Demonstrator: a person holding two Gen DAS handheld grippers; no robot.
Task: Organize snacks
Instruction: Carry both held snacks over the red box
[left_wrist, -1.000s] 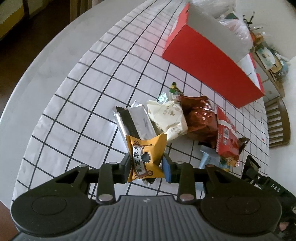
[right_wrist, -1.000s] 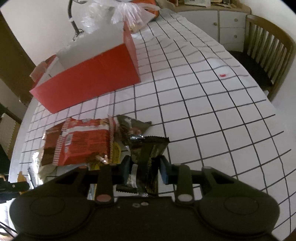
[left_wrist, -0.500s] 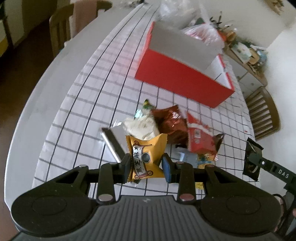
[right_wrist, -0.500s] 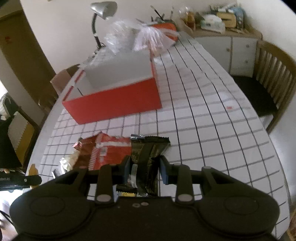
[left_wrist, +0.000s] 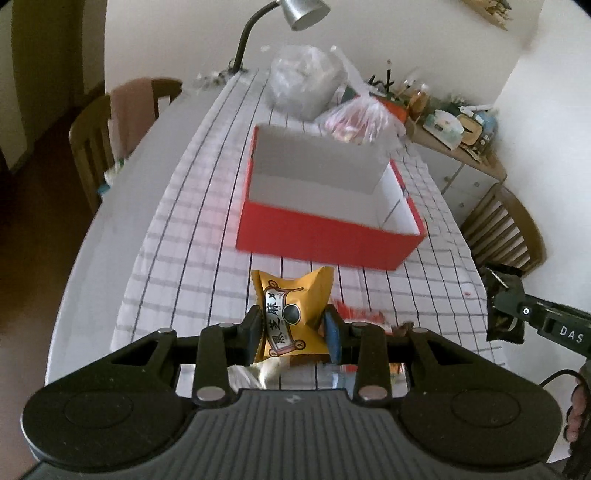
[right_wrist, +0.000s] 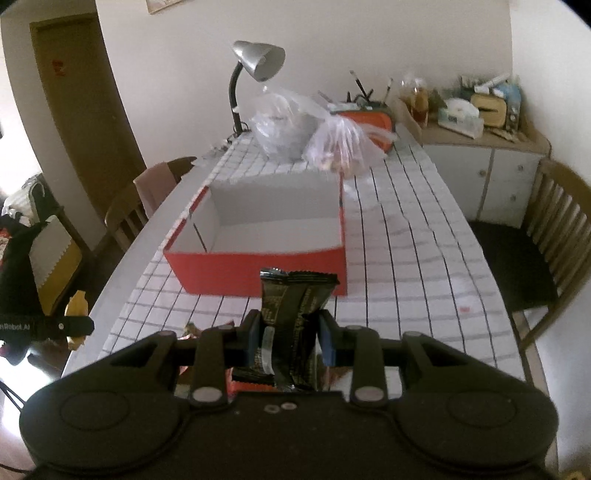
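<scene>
My left gripper (left_wrist: 293, 338) is shut on a yellow snack packet (left_wrist: 291, 310) and holds it in the air, short of the open red box (left_wrist: 328, 236). My right gripper (right_wrist: 290, 334) is shut on a black snack packet (right_wrist: 291, 306), also raised, facing the same red box (right_wrist: 258, 269), whose white inside shows nothing in it. The right gripper with its black packet (left_wrist: 504, 306) shows at the right edge of the left wrist view. The left gripper's yellow packet (right_wrist: 75, 306) shows at the left edge of the right wrist view. The remaining snack pile is mostly hidden under the grippers.
Grid-patterned tablecloth (left_wrist: 192, 258) covers the long table. Behind the box lie plastic bags (right_wrist: 314, 129) and a desk lamp (right_wrist: 255, 66). Wooden chairs stand at the left (left_wrist: 92, 140) and right (right_wrist: 546, 240). A cluttered cabinet (right_wrist: 480, 147) is at the far right.
Both grippers have lifted with their packets and tilted up toward the red box. The snack pile has dropped out of sight below them. The box's inside now shows.
</scene>
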